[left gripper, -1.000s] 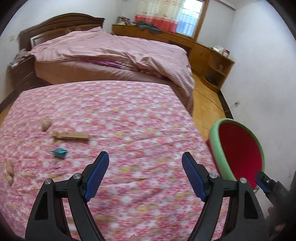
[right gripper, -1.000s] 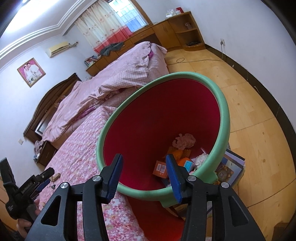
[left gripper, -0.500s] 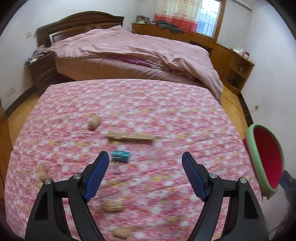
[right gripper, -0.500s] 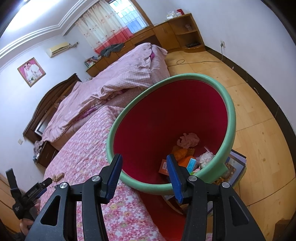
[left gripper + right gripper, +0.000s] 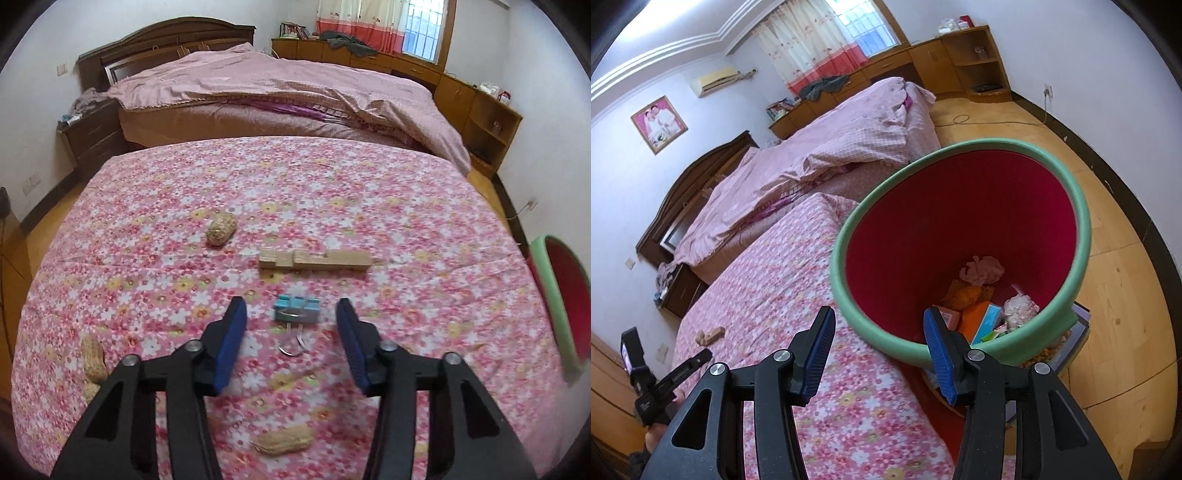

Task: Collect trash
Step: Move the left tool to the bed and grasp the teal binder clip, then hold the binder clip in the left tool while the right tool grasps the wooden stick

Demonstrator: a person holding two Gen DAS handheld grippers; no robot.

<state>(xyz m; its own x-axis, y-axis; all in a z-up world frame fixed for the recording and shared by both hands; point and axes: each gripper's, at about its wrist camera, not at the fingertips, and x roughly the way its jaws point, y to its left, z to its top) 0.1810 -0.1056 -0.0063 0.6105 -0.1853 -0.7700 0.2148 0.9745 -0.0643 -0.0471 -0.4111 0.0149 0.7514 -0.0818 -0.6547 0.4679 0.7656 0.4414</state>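
On the pink flowered tablecloth (image 5: 388,206) lie a blue binder clip (image 5: 296,310), a wooden block (image 5: 314,259) and peanuts: one far (image 5: 221,229), one at the left (image 5: 92,358), one near (image 5: 284,441). My left gripper (image 5: 291,325) is open and empty, its fingers either side of the clip, just short of it. My right gripper (image 5: 879,332) is open and empty above the table edge, facing the red bin with a green rim (image 5: 960,254), which holds trash. The bin also shows at the right edge of the left wrist view (image 5: 554,295).
A bed with a pink quilt (image 5: 295,85) stands behind the table. A nightstand (image 5: 88,136) is at the left, wooden cabinets (image 5: 476,107) along the far wall. Wooden floor (image 5: 1108,258) lies right of the bin. Books (image 5: 1078,332) lie under the bin.
My left gripper swung left from the bin side and moved down to the binder clip, its jaws narrowing. My right gripper drew back left from over the bin.
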